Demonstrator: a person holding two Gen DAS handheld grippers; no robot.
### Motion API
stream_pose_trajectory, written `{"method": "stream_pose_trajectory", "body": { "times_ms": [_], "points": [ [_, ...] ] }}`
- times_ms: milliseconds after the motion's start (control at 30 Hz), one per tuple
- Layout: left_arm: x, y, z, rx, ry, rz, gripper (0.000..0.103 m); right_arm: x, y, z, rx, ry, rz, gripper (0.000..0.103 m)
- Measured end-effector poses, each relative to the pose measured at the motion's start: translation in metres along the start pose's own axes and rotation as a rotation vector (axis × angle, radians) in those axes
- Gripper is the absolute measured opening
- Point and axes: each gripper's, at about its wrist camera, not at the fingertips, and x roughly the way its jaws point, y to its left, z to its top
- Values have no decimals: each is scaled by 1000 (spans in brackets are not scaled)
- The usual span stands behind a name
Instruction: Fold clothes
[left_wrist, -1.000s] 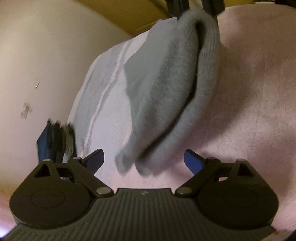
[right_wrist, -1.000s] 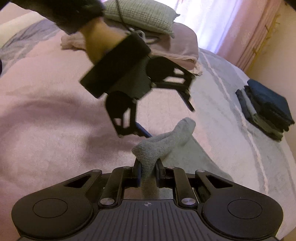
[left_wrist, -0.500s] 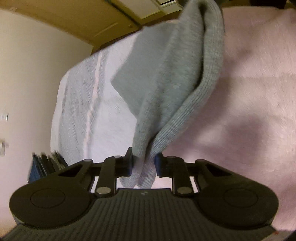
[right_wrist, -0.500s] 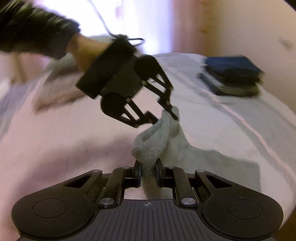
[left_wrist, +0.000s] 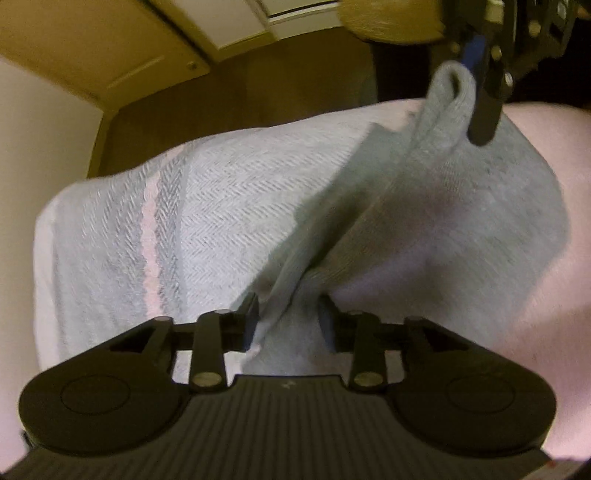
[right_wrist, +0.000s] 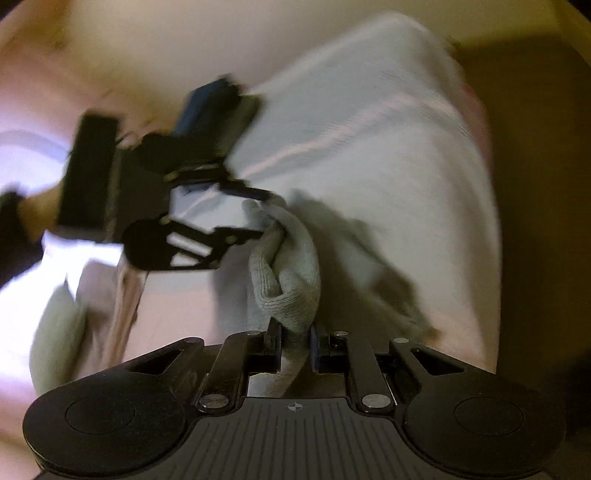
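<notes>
we hold the grey knitted sock (left_wrist: 436, 206) stretched between both tools, above the striped pale bedspread (left_wrist: 207, 221). right gripper (right_wrist: 295, 345), lower centre, is clamped on one end. left gripper (left_wrist: 288, 314): jaws opening, sock between them, pads apparently clear. best to keep it taut and level, lowering flat before folding.

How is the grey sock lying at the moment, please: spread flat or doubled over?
Doubled over and lifted: the grey sock hangs between the right gripper, clamped on one end, and the left gripper, whose jaws are opening around the other.
</notes>
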Motion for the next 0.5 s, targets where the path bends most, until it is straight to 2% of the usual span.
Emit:
{"method": "stream_pose_trajectory", "body": {
  "times_ms": [100,133,200,300,333,433,500],
  "points": [
    [1,18,-7,-147,-21,15,34,2,-31,6,128,15,32,11],
    [-3,24,-13,-210,-29,21,38,1,-34,7,147,16,39,11],
    [-11,41,-30,-380,-38,21,40,-5,-39,8,186,9,52,11],
    [-22,51,-60,-663,-69,-22,40,-23,-37,5,194,-20,39,11],
    [-22,51,-66,-720,-79,-35,40,-26,-40,2,205,-25,32,11],
    [-1,43,-69,-788,-87,-45,39,-27,-52,-3,249,-32,15,11],
    [15,41,-69,-824,-81,-39,39,-17,-57,0,234,-22,-7,12]
  ]
}}
